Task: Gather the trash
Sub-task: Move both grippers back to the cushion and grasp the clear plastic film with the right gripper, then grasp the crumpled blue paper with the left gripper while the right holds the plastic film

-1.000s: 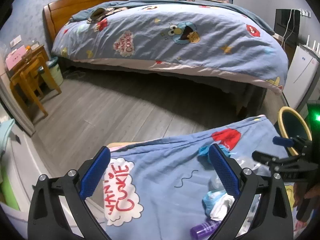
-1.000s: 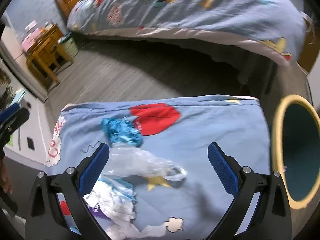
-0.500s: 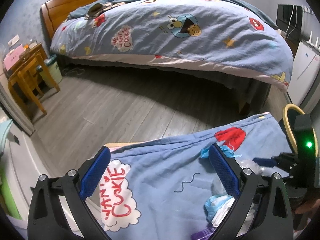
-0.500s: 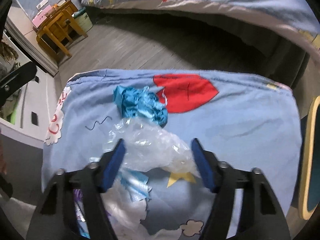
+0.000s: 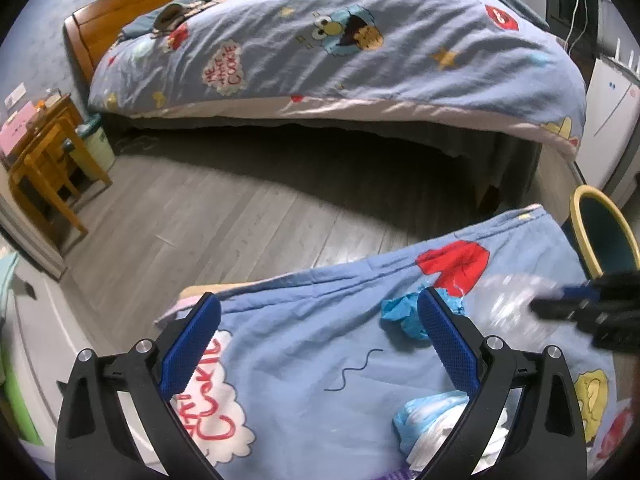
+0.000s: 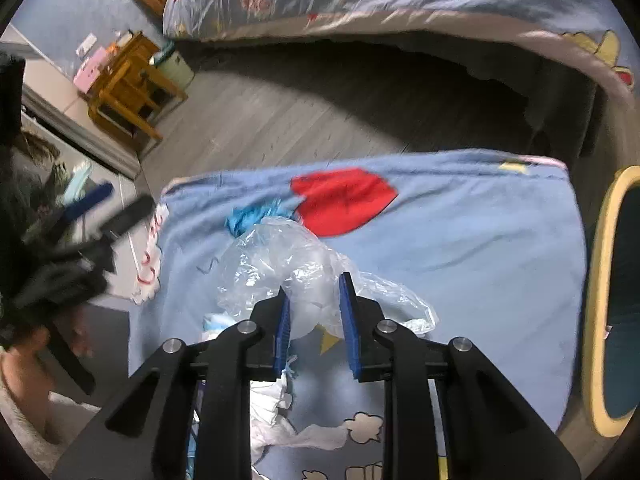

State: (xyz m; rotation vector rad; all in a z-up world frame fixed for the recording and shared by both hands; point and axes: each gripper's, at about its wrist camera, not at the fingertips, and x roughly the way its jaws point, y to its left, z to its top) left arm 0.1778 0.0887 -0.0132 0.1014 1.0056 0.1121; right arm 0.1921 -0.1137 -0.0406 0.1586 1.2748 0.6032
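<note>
A crumpled clear plastic bag (image 6: 280, 256) lies on a blue cartoon cloth (image 6: 460, 248) over a low surface. My right gripper (image 6: 312, 284) is shut on the clear plastic bag, which bulges between and beyond its blue pads. A crumpled blue wrapper (image 6: 250, 216) lies just beyond the bag, beside a red patch. White and blue tissue trash (image 6: 272, 396) lies under the gripper. My left gripper (image 5: 316, 304) is open and empty over the cloth's left part; the blue wrapper (image 5: 400, 312) and the blurred bag (image 5: 508, 304) show to its right.
A yellow-rimmed teal bin (image 6: 616, 300) stands right of the cloth, also in the left wrist view (image 5: 600, 232). A large bed (image 5: 340, 48) stands beyond a grey wood floor (image 5: 240, 220). A wooden side table (image 5: 44, 152) stands at far left.
My right gripper has moved forward over the clear bag and closed from wide open onto it. My left gripper has stayed open and drifted slightly.
</note>
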